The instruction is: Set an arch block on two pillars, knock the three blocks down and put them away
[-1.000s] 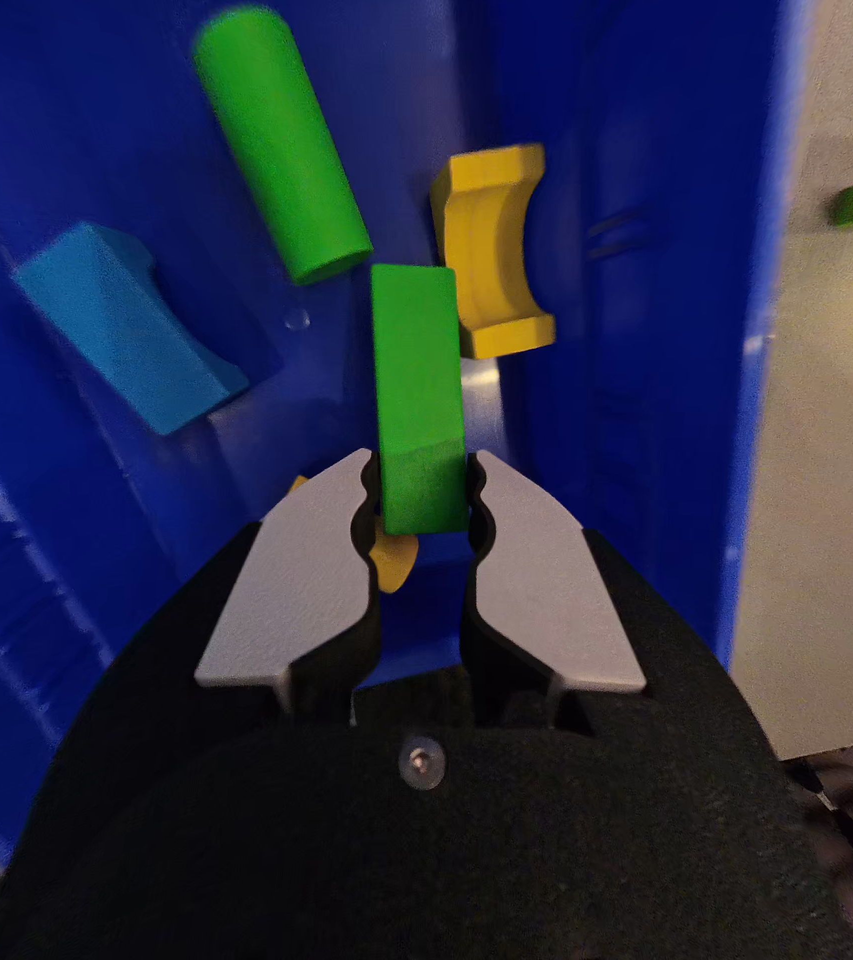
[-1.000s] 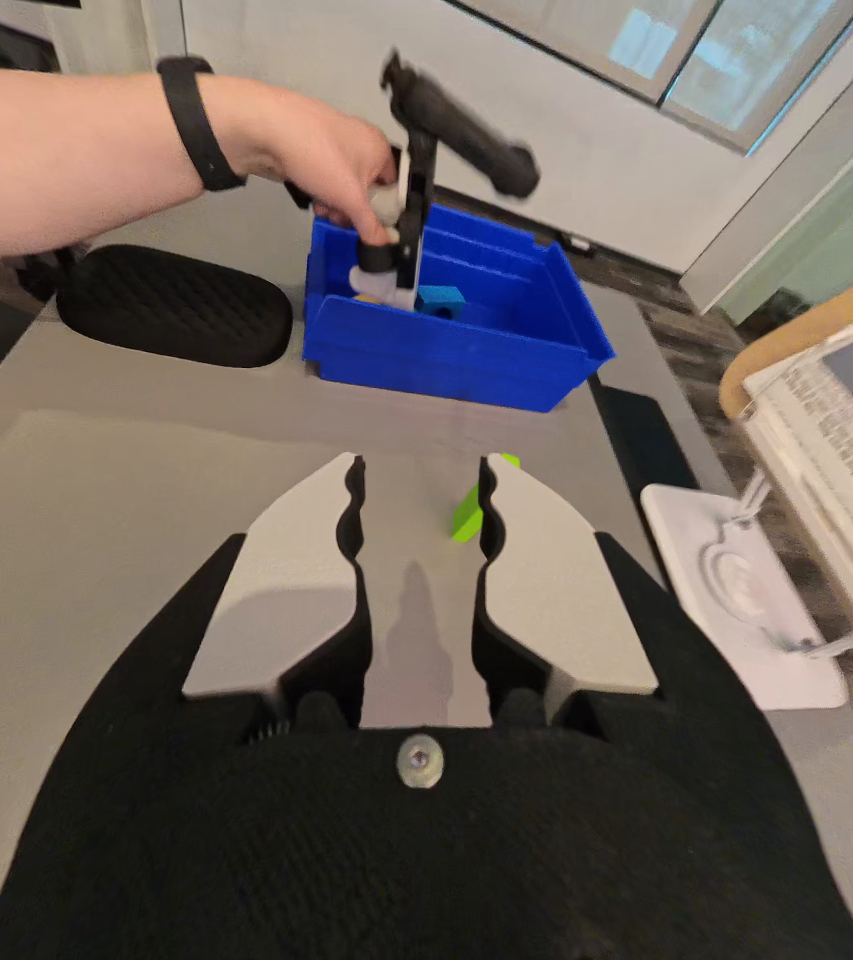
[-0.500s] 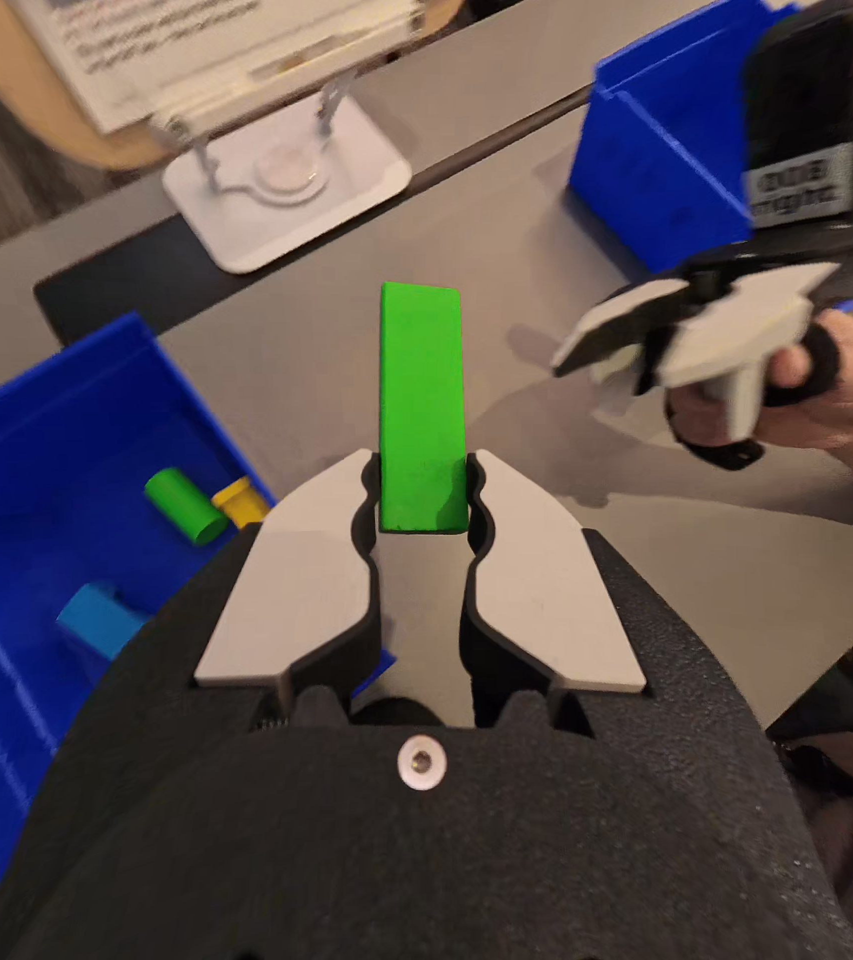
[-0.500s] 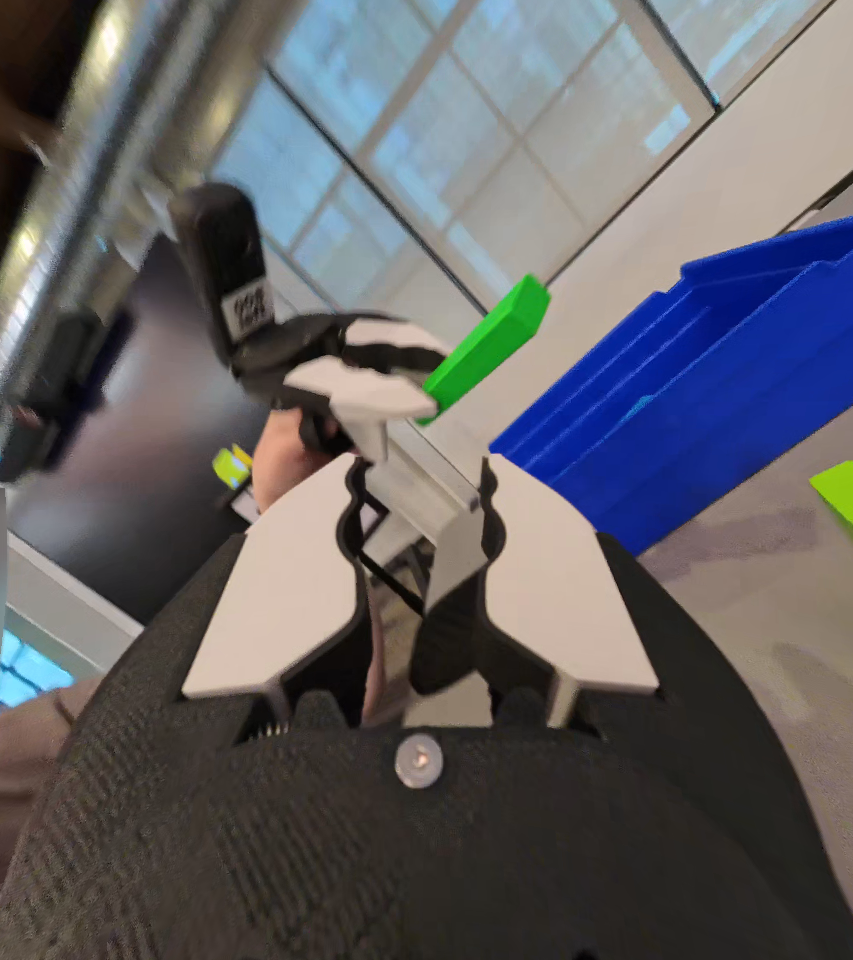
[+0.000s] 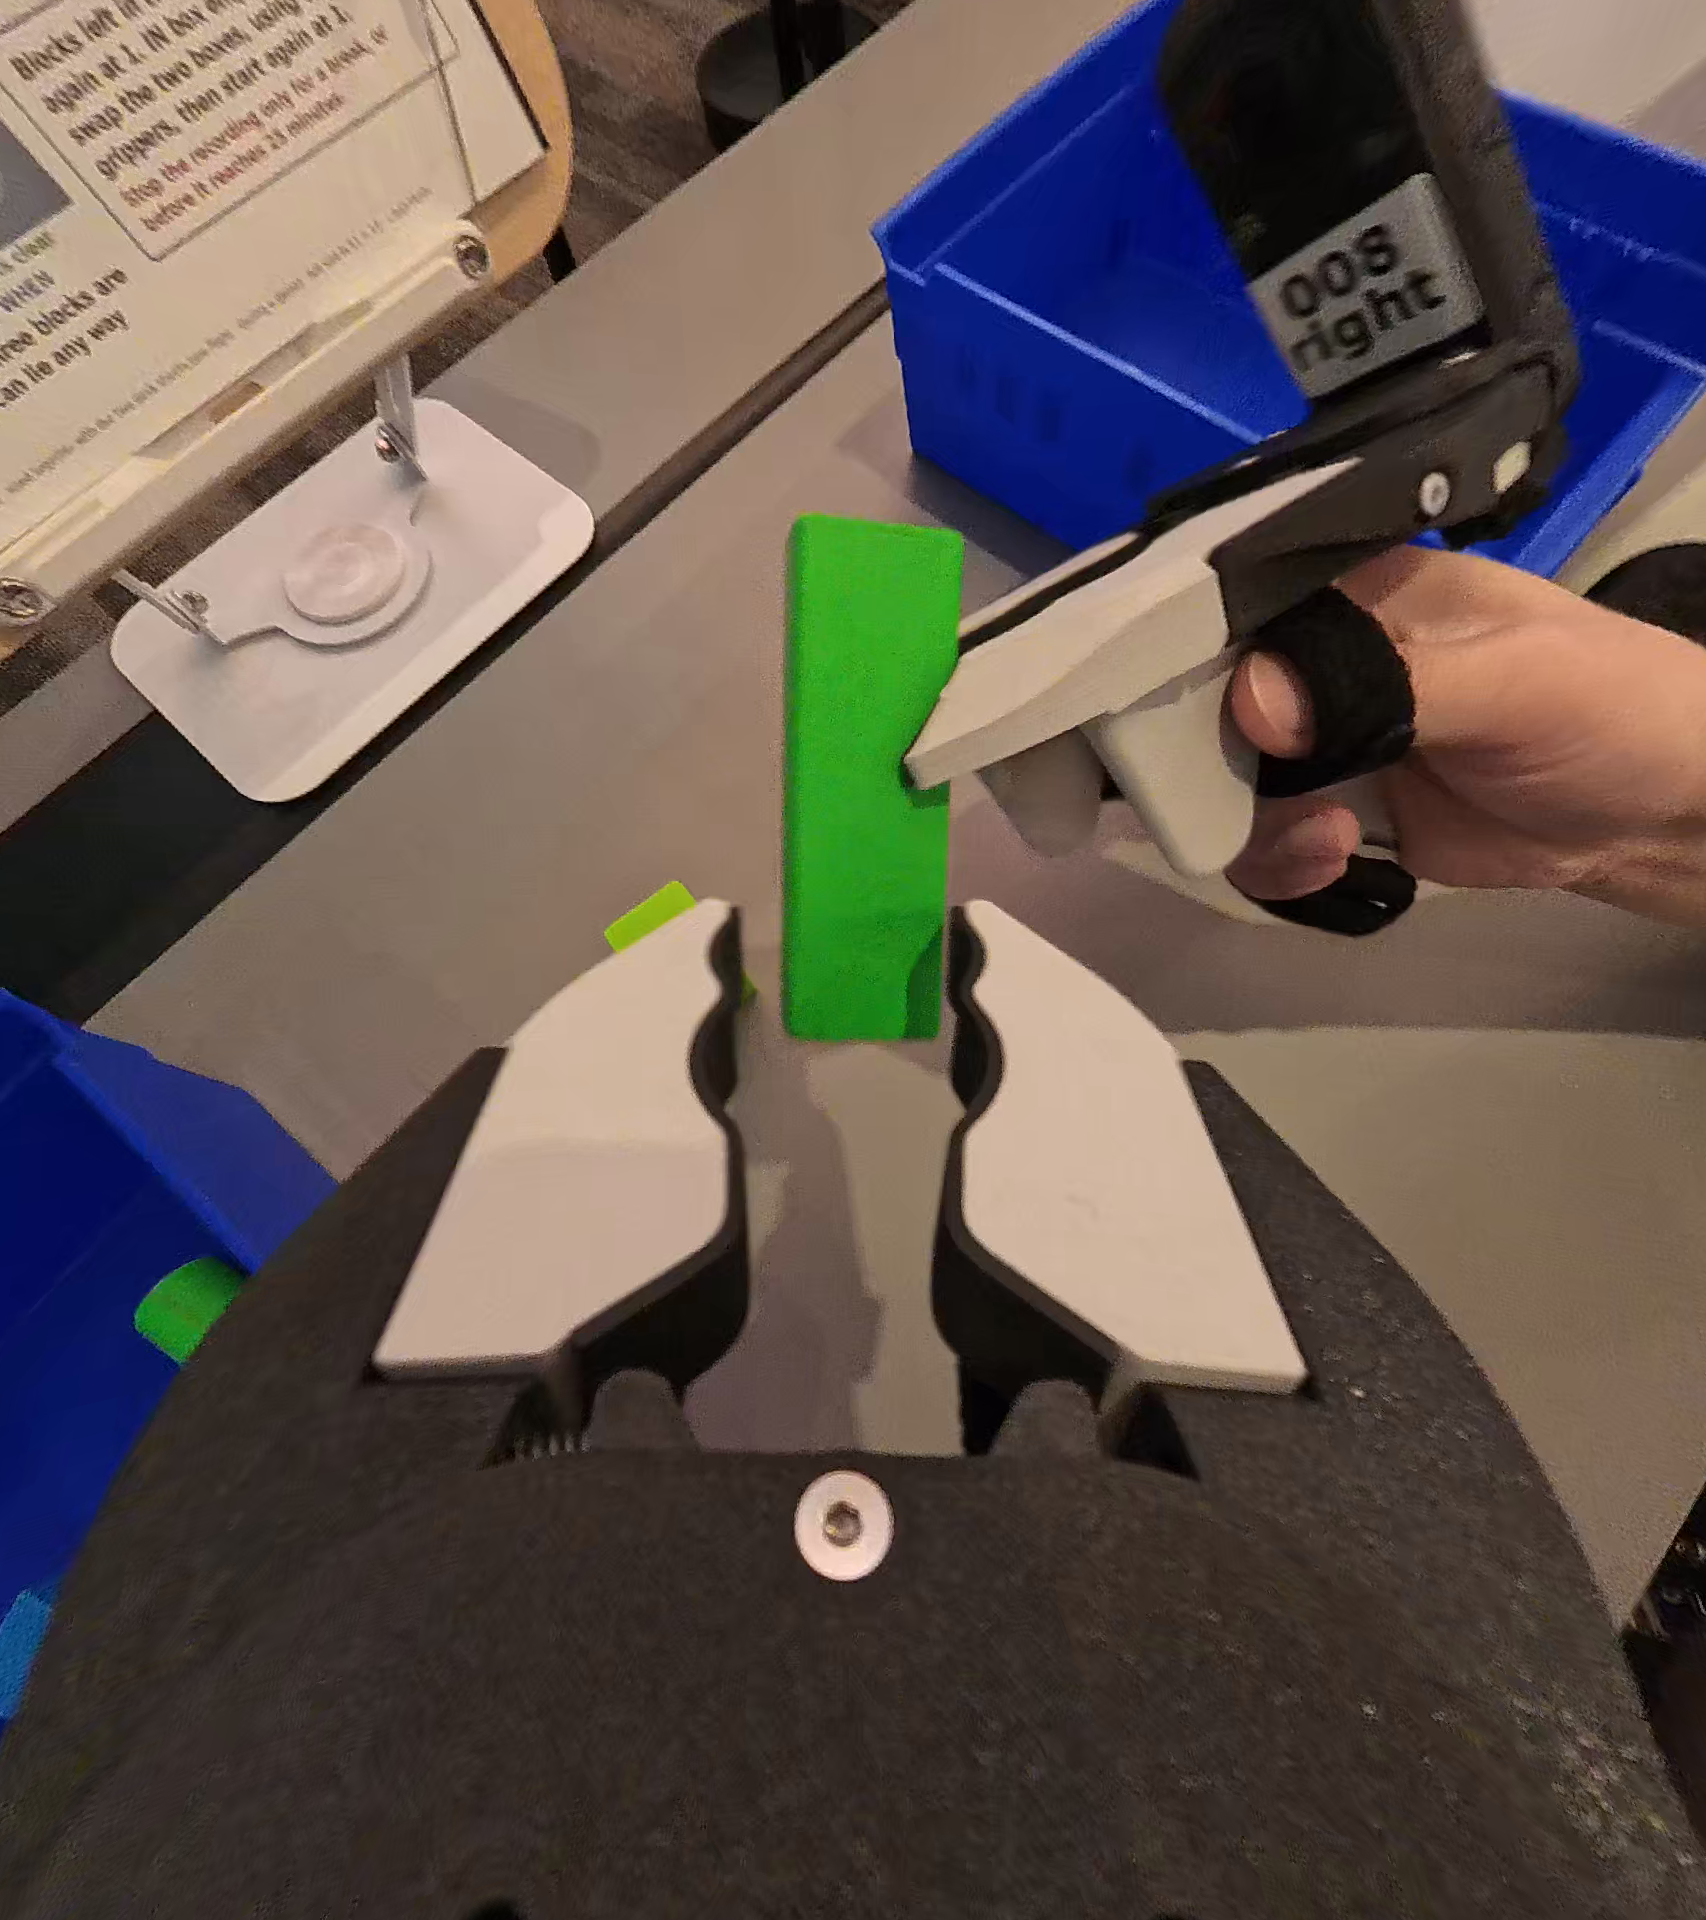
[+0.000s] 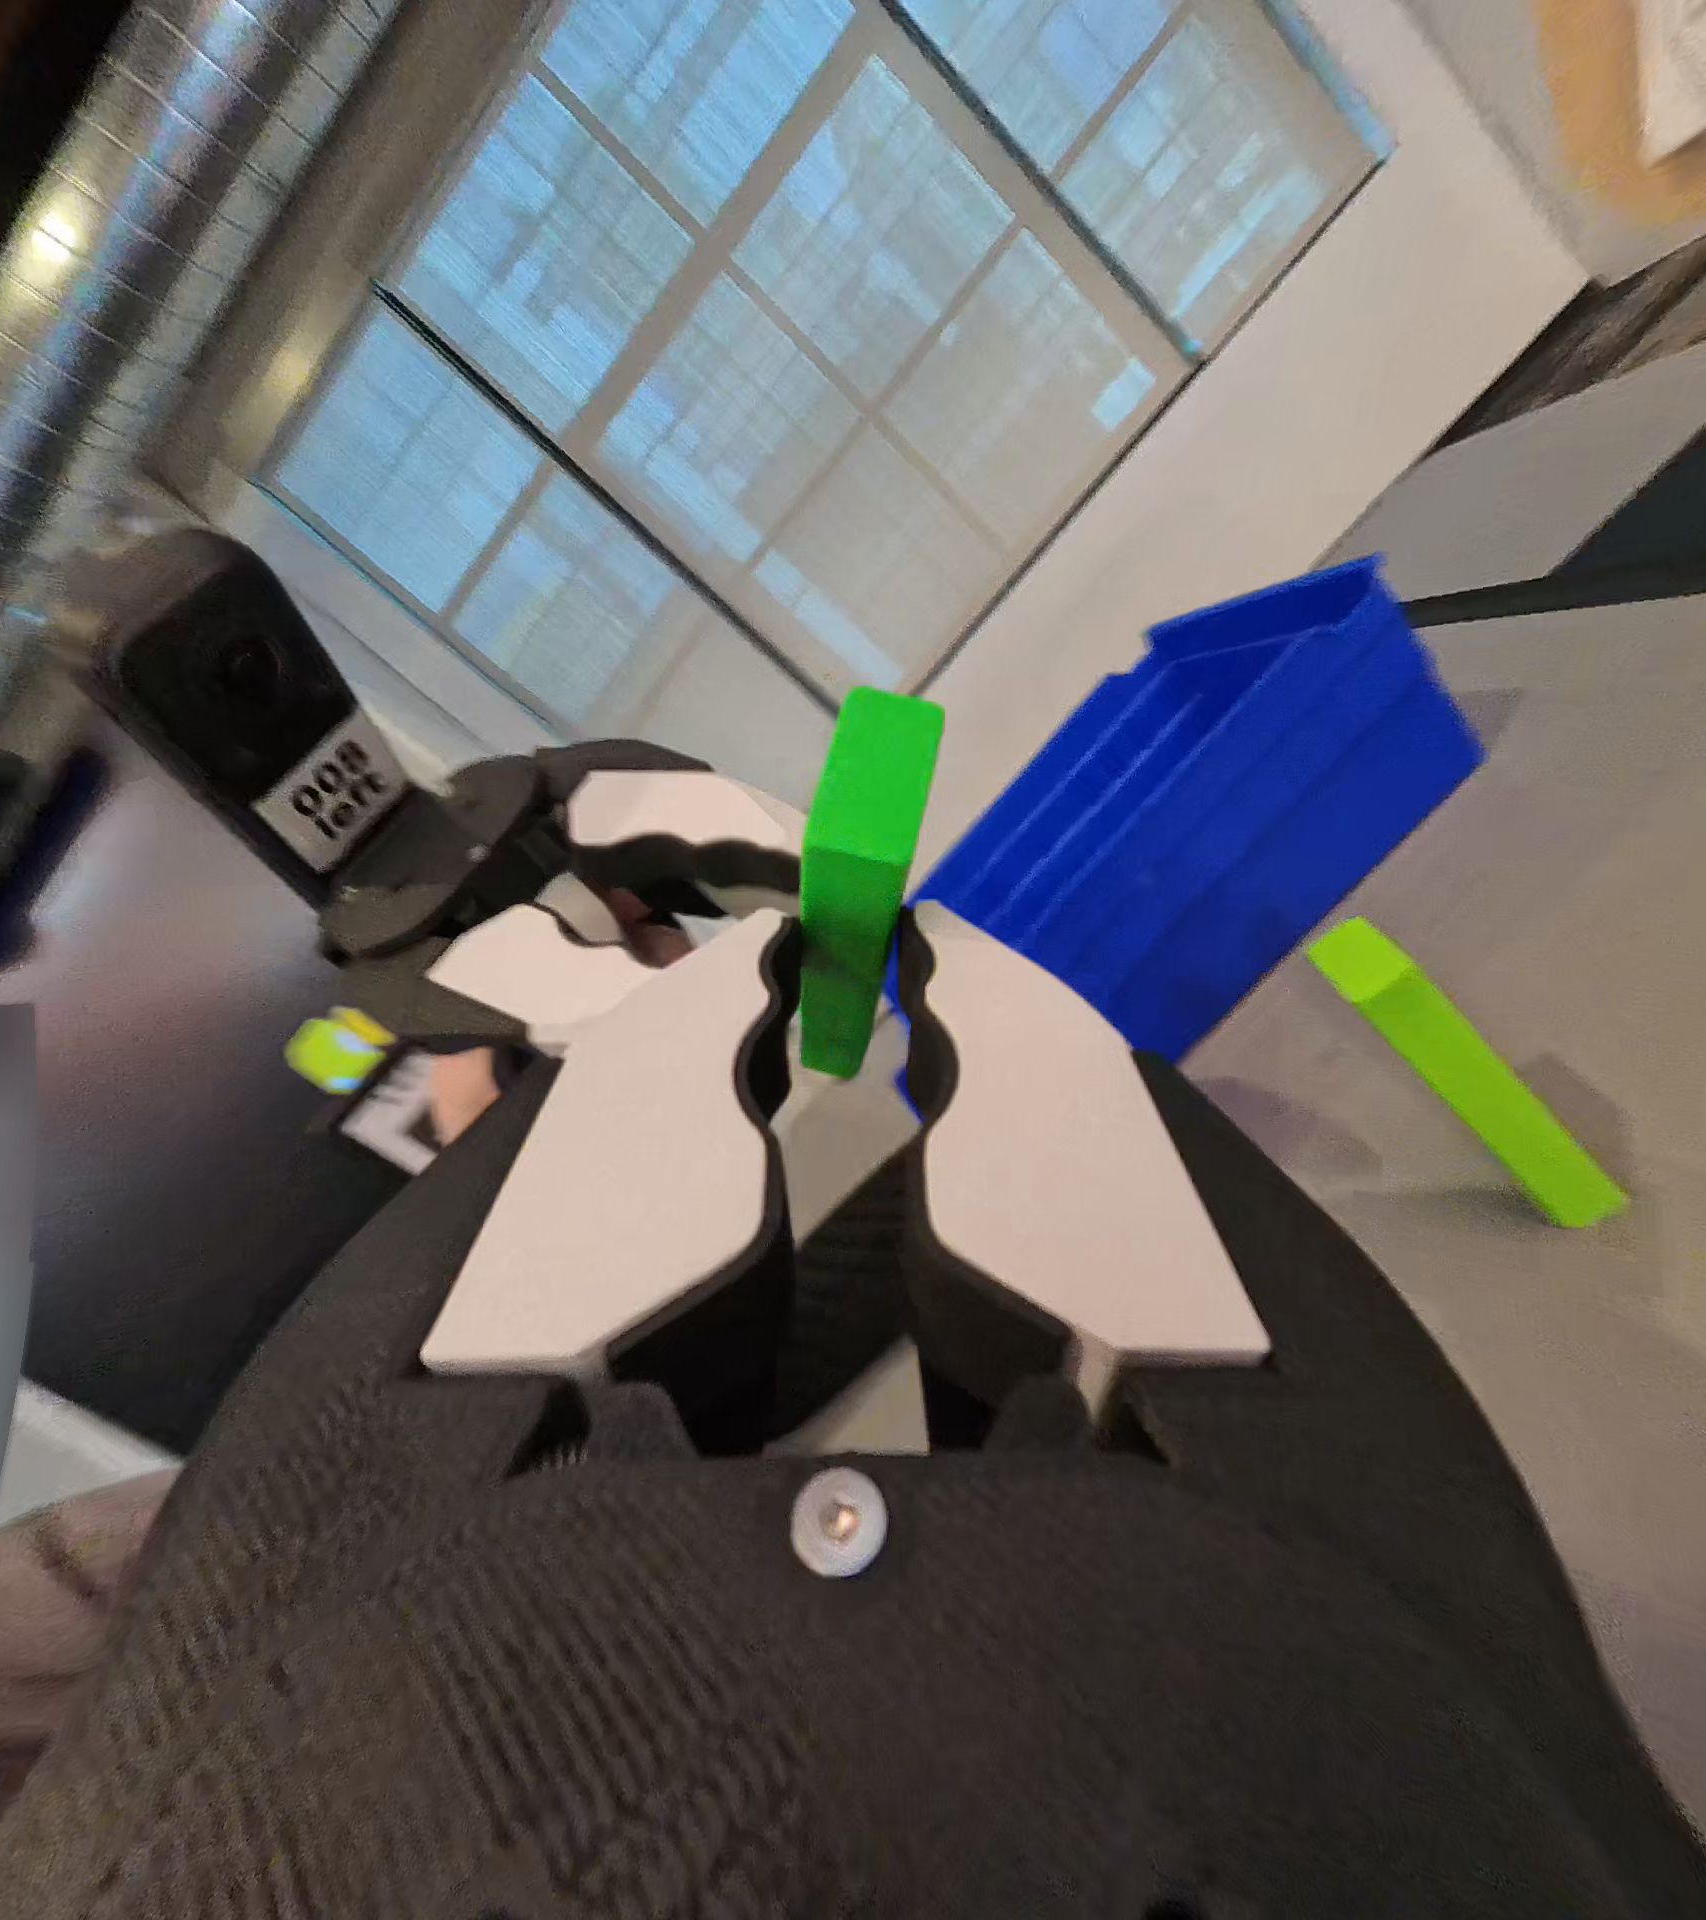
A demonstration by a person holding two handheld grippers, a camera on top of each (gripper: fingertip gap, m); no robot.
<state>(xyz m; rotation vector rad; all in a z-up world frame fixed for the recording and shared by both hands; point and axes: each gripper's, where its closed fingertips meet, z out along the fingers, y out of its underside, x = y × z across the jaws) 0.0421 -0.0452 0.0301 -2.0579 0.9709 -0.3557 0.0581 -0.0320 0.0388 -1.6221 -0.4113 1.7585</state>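
Observation:
A dark green flat block hangs in the air over the grey table. My right gripper comes in from the right and is shut on its side edge. The right wrist view shows the block pinched between that gripper's tips. My left gripper is open around the block's near end, with a gap at its left finger. It shows in the right wrist view, left of the block. A light green block stands on the table, partly hidden in the left wrist view.
A blue bin stands at the back right, and another at the near left holds a green cylinder and a blue block. A white stand with a printed sheet is at the back left. A hand holds the right gripper. The tips of both grippers are at nearly the same place.
The left gripper lifted the green block out of the bin and over the table. The right gripper came in and closed on it. The left jaws have opened a little.

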